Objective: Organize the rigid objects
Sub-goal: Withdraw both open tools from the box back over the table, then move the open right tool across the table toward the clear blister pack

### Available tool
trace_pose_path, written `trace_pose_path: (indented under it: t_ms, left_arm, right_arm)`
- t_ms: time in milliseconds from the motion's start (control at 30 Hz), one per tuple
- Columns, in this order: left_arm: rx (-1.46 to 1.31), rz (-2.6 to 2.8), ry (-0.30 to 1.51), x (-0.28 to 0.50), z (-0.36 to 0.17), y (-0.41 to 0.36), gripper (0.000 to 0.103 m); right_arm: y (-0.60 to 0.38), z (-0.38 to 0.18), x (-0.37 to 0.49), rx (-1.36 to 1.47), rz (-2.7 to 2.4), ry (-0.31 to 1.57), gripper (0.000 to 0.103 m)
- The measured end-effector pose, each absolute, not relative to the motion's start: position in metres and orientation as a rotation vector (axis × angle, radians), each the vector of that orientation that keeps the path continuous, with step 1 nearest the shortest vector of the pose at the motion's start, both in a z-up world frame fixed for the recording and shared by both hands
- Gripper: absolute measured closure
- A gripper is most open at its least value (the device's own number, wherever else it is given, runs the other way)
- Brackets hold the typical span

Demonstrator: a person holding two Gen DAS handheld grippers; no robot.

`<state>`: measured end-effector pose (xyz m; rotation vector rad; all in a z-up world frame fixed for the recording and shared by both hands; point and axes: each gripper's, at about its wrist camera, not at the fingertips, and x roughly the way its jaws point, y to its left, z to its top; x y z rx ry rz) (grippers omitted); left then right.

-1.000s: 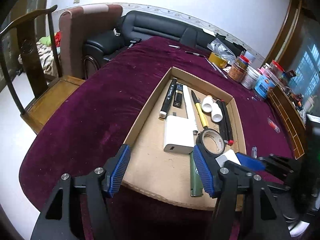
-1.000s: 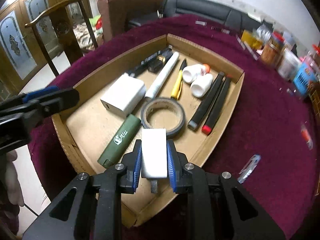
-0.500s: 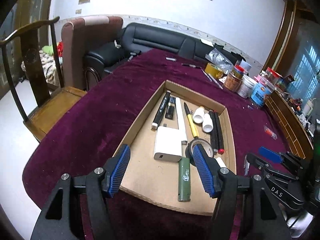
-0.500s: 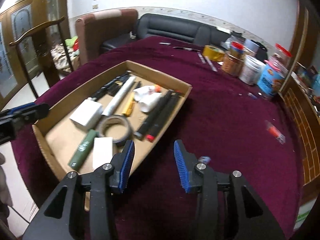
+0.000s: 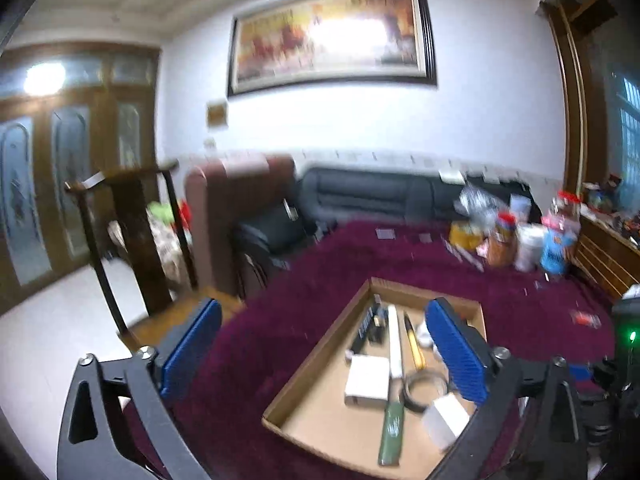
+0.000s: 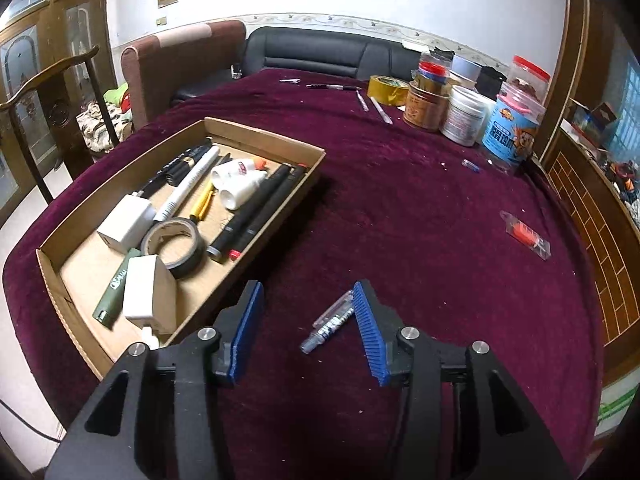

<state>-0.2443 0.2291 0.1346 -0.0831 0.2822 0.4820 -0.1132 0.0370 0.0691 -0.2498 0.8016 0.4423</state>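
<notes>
One small clear syringe (image 6: 330, 322) lies on the purple tablecloth (image 6: 420, 220), just right of the cardboard tray (image 6: 308, 184). It looks light, stiff and slick, likely to roll, so a pinch across the barrel's middle seems best. The right gripper (image 6: 306, 330) hangs over it, fingers apart and widening, touching nothing. The left gripper (image 5: 324, 354) is spreading too, empty. Print on the syringe and the green tube (image 6: 114, 294) is unreadable.

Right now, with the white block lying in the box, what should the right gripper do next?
Probably ease the right gripper down around the small syringe-like tube on the cloth: it lies loose outside the cardboard box, between the opening jaws, untouched.
</notes>
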Motion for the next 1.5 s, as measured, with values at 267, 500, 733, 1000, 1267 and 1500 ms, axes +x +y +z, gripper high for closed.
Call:
trace_pose_path:
  t_ms: [267,500,733,1000,1267,1500]
  left_arm:
    - [-0.085,0.537,0.188,-0.257,0.151,0.227,0.001]
    - [-0.064,0.596,0.148,-0.266,0.160,0.224,0.001]
    - [0.016,0.658,0.101,-0.274,0.170,0.209,0.001]
    - [0.019,0.630,0.197,-0.262,0.169,0.201,0.001]
    - [-0.065,0.541,0.290,-0.250,0.161,0.206,0.001]
    - [-0.052,0.491,0.431,-0.228,0.139,0.193,0.001]
  right_arm:
    - [0.021,0.065,-0.110,-0.219,0.424,0.803,0.058]
    - [0.013,0.064,-0.110,-0.216,0.416,0.797,0.058]
    - [0.006,0.067,-0.113,-0.191,0.412,0.769,0.058]
    - [-0.005,0.081,-0.127,-0.145,0.404,0.650,0.051]
    - [-0.015,0.098,-0.151,-0.147,0.307,0.443,0.018]
    - [-0.003,0.092,-0.157,-0.183,0.333,0.495,0.018]
